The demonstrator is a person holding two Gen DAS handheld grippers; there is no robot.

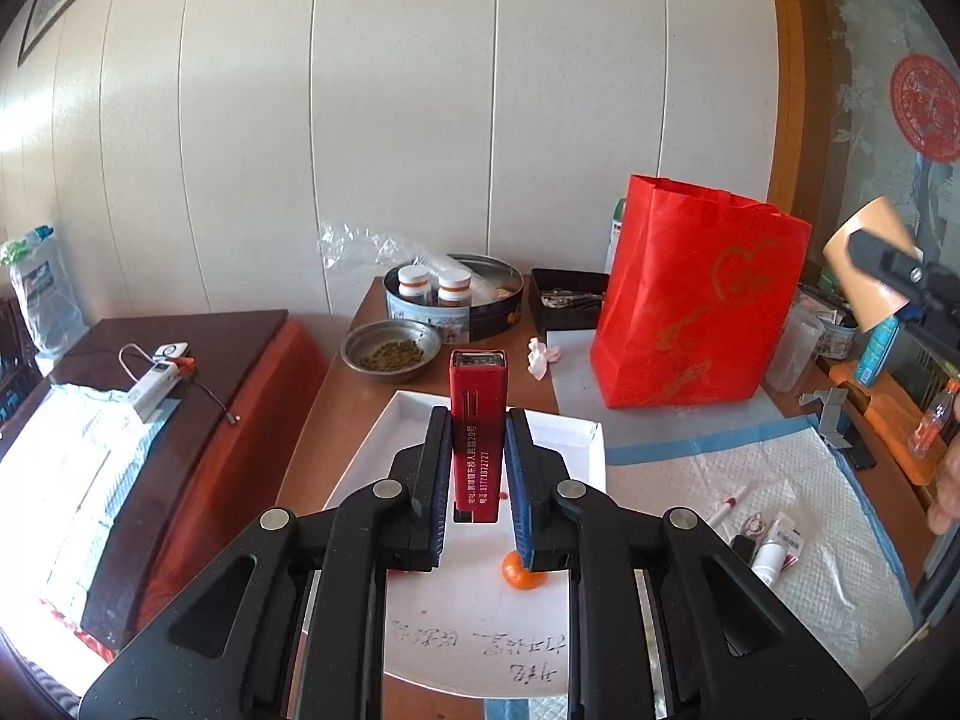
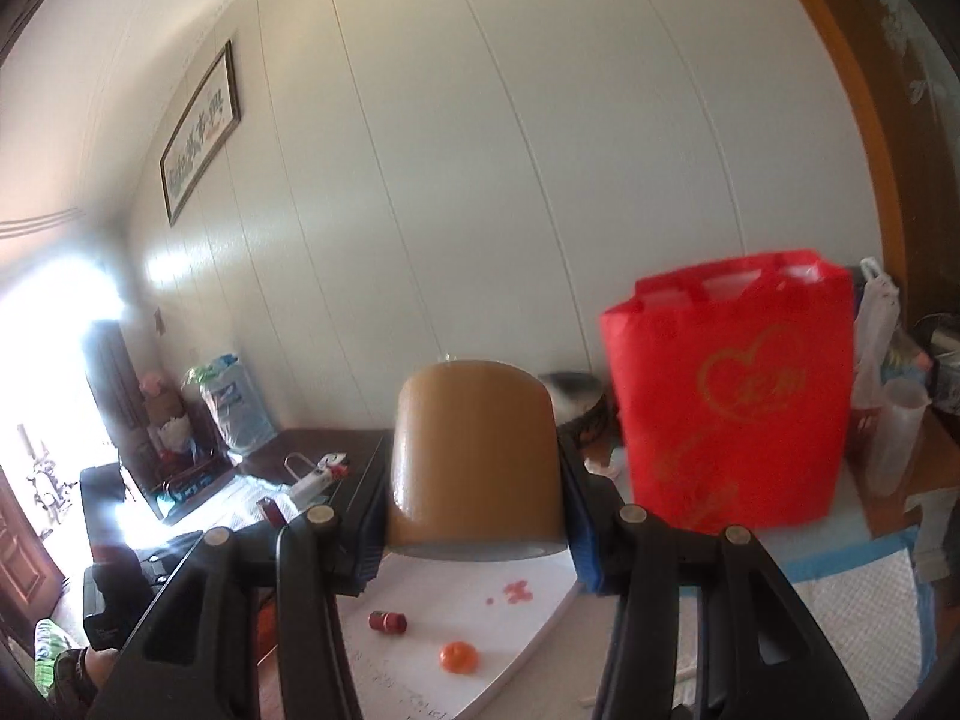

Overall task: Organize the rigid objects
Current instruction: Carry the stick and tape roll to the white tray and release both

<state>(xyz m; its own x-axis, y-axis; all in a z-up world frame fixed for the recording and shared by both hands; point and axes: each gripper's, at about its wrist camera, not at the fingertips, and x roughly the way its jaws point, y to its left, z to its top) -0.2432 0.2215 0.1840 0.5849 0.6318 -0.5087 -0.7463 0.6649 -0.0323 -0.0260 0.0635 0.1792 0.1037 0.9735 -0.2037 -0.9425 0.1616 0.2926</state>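
My left gripper point(image 1: 478, 429) is shut on a red lighter point(image 1: 477, 420) with white print, held upright above a white tray point(image 1: 558, 438). A small orange piece point(image 1: 521, 575) lies on the tray under my right finger. My right gripper point(image 2: 474, 474) is shut on a roll of brown packing tape point(image 2: 475, 456), held in the air above the same tray point(image 2: 540, 606). In the left wrist view the tape roll point(image 1: 864, 264) and right gripper show at the far right. On the tray, in the right wrist view, lie a small red cap point(image 2: 388, 622) and the orange piece point(image 2: 459, 656).
A red gift bag point(image 1: 699, 300) stands behind the tray. A round tin point(image 1: 456, 294) with pill bottles, a metal bowl point(image 1: 390, 351), and a black box point(image 1: 567, 297) sit at the back. A white pad point(image 1: 780, 516) with small items lies right. A dark cabinet point(image 1: 180, 336) stands left.
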